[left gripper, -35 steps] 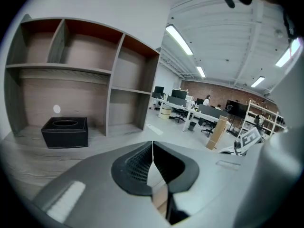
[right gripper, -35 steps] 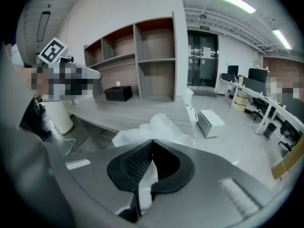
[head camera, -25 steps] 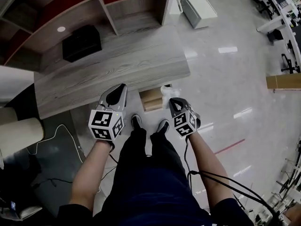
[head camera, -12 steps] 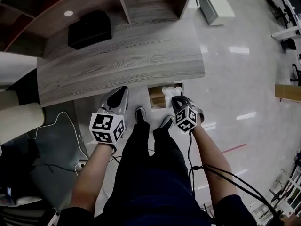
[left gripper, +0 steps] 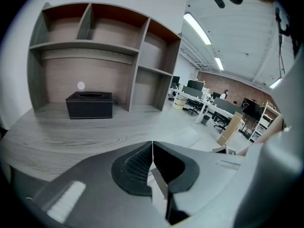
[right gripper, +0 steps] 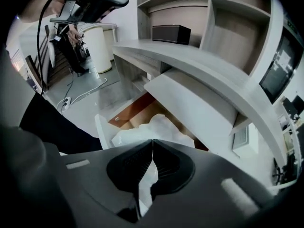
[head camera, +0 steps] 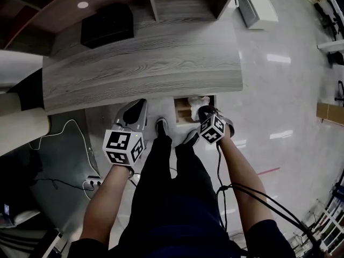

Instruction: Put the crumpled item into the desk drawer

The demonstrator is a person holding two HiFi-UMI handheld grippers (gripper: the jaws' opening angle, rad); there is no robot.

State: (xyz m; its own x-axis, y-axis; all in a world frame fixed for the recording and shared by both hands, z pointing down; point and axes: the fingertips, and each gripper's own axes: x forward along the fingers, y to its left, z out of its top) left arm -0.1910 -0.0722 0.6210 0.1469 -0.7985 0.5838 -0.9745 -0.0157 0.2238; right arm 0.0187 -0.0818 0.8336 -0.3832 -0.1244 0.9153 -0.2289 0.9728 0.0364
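The crumpled white item [head camera: 200,100] [right gripper: 153,128] is pinched in my right gripper [head camera: 203,109] [right gripper: 152,144], whose jaws are shut on it. It hangs over the open desk drawer [head camera: 183,110] [right gripper: 135,109], which sticks out below the front edge of the wooden desk [head camera: 140,63]. The drawer shows a brown inside and a white front wall. My left gripper [head camera: 138,105] [left gripper: 152,146] is shut with nothing between its jaws, held left of the drawer at the desk's front edge.
A black box [head camera: 107,24] [left gripper: 89,104] stands on the desk below the shelf unit [left gripper: 95,46]. A pale round bin [head camera: 21,130] and floor cables [head camera: 70,144] lie to the left. The person's shoes [head camera: 161,128] are just before the drawer.
The right gripper has carried the crumpled item forward, from in front of the drawer to over it by the desk edge. The left gripper has kept its place and stayed shut.
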